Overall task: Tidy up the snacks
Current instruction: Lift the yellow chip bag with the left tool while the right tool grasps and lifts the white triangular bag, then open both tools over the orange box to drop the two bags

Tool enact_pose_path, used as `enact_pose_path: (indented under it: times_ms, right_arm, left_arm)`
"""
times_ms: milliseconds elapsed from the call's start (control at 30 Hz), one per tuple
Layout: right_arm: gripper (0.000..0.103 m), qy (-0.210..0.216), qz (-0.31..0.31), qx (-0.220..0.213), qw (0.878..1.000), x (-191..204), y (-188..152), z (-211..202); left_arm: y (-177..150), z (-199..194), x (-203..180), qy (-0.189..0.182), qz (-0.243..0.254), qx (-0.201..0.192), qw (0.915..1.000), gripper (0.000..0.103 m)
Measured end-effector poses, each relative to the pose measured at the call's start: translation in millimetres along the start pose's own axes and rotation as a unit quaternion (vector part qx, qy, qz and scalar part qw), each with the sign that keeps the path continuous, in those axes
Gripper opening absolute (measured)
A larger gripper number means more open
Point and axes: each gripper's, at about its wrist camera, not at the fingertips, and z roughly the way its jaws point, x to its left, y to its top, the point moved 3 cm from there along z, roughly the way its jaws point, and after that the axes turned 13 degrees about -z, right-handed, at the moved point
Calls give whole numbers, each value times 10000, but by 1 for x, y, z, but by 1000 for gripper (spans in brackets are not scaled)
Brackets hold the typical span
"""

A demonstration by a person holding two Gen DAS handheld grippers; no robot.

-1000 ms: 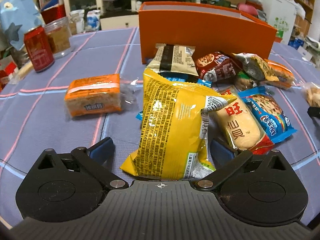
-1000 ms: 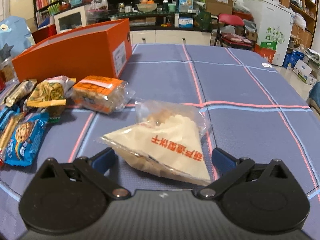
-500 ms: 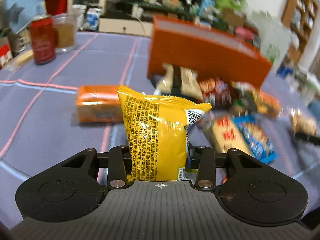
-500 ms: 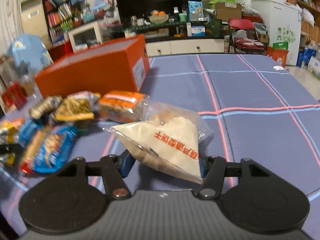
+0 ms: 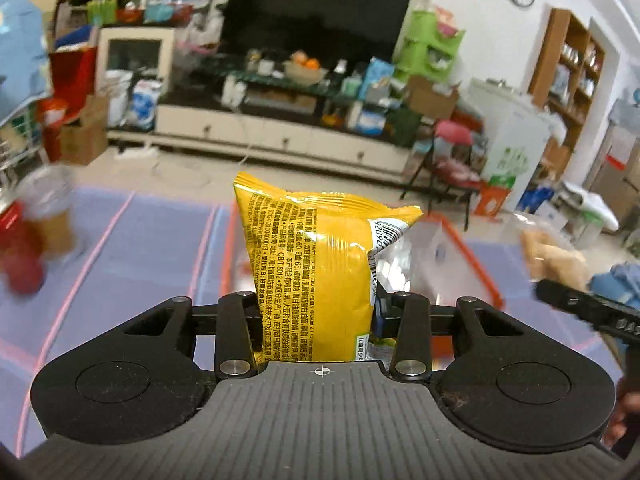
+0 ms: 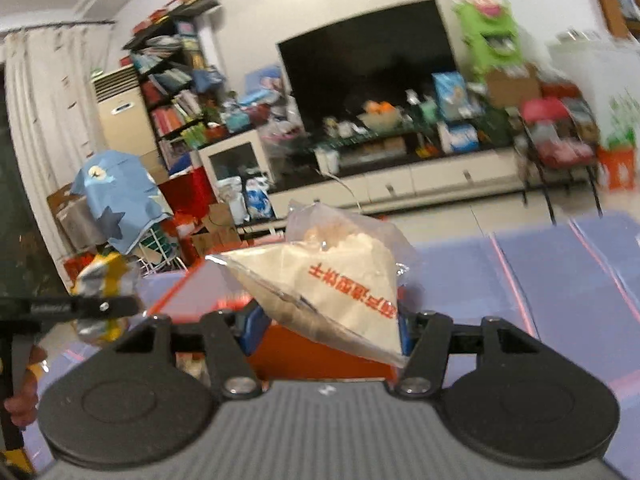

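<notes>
Because both packets are carried clear of the cloth toward the box, each is held upright-ish in its own claw. The yellow bag (image 5: 316, 276) stands on end at 12 o'clock from the left gripper (image 5: 320, 320), whose jaws pinch its lower part, so it should drop in end first. The clear bag (image 6: 332, 284) lies tilted across the right gripper (image 6: 324, 328), whose jaws are pressed against its 2 sides. The orange box (image 5: 472, 264) sits just behind the yellow bag, open top up, on the table (image 5: 152, 240). In the left view the right gripper enters at 3 o'clock; in the right view the left one shows at 9 o'clock.
</notes>
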Motion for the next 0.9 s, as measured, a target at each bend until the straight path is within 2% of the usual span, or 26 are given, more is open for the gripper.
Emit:
enact_pose_path:
  times_ms: [100, 167, 333, 433, 533, 567, 633, 667, 767, 900]
  right_arm:
    - [61, 38, -242, 51, 9997, 6, 25, 56]
    - [60, 117, -272, 143, 9995, 8, 28, 85]
    - [61, 246, -176, 486, 9984, 9, 8, 132]
    - [61, 89, -343, 677, 9971, 11, 0, 146]
    - [64, 156, -445, 798, 9957, 17, -4, 151]
    - [68, 168, -443, 783, 9958, 19, -6, 150]
    - [70, 161, -487, 726, 9960, 20, -3, 145]
    - [75, 137, -479, 673, 9965, 20, -2, 142]
    - [93, -19, -450, 377, 9983, 19, 9, 127]
    - [94, -137, -273, -39, 9995, 11, 29, 94]
  left_arm:
    - [22, 43, -11, -116, 60, 132, 9998, 0]
    - [29, 69, -15, -82, 137, 234, 9996, 0]
    - [22, 113, -16, -58, 343, 358, 9988, 0]
    - [12, 127, -12, 82, 421, 560, 9975, 0]
    - [8, 130, -7, 247, 382, 607, 9971, 16]
    - [9, 130, -6, 290, 337, 637, 9970, 27]
    - [12, 123, -6, 314, 307, 430, 9981, 38]
    - [15, 119, -6, 318, 298, 314, 9986, 43]
    - [24, 102, -10, 252, 203, -5, 9995, 50]
    - [34, 72, -13, 71, 57, -323, 9994, 57]
